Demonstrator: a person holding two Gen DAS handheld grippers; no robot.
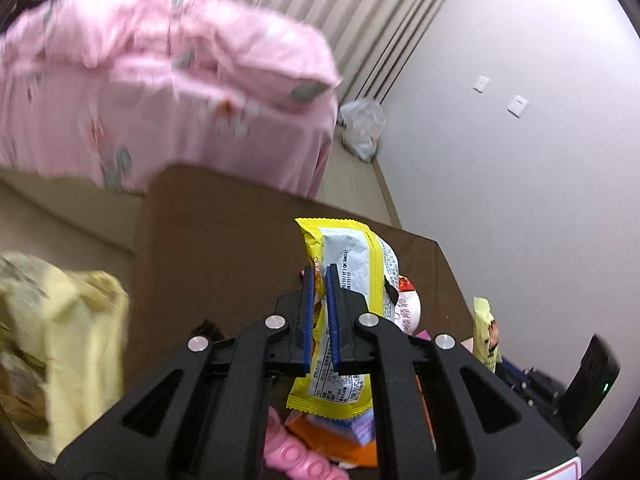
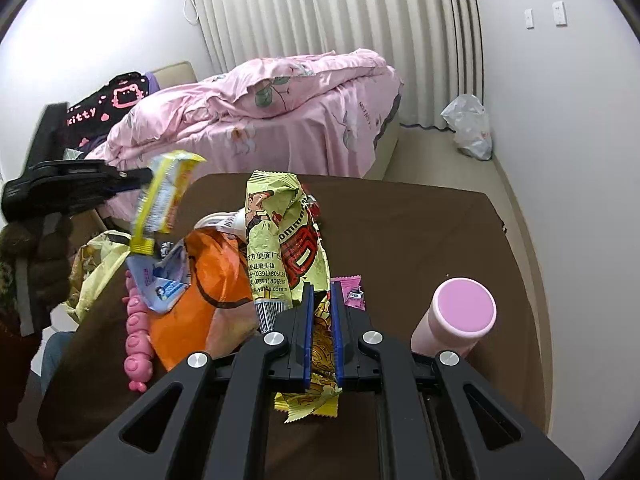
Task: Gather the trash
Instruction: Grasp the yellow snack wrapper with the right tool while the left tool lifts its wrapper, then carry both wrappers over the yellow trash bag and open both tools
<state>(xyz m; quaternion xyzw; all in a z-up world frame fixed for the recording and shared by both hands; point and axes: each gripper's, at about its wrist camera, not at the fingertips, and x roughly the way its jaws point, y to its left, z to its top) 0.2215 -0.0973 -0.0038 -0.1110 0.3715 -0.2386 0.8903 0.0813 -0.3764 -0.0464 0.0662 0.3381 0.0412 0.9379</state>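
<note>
My left gripper (image 1: pixel 320 274) is shut on a yellow and white snack wrapper (image 1: pixel 352 264) and holds it above the brown table (image 1: pixel 224 248). The same wrapper (image 2: pixel 164 200) and left gripper (image 2: pixel 140 178) show at the left of the right wrist view. My right gripper (image 2: pixel 322 292) is shut on a pale green noodle wrapper (image 2: pixel 284 240), held upright over the table (image 2: pixel 400 232). More trash lies on the table: an orange bag (image 2: pixel 212 292), a blue and white wrapper (image 2: pixel 160 284) and a small pink packet (image 2: pixel 354 294).
A pale yellow bag (image 1: pixel 60 344) hangs at the table's left edge (image 2: pixel 96 264). A pink bottle (image 2: pixel 460 316) lies at the right. A pink toy (image 2: pixel 138 340) sits at the left edge. A pink bed (image 2: pixel 280 120) and a white plastic bag (image 2: pixel 470 126) are beyond.
</note>
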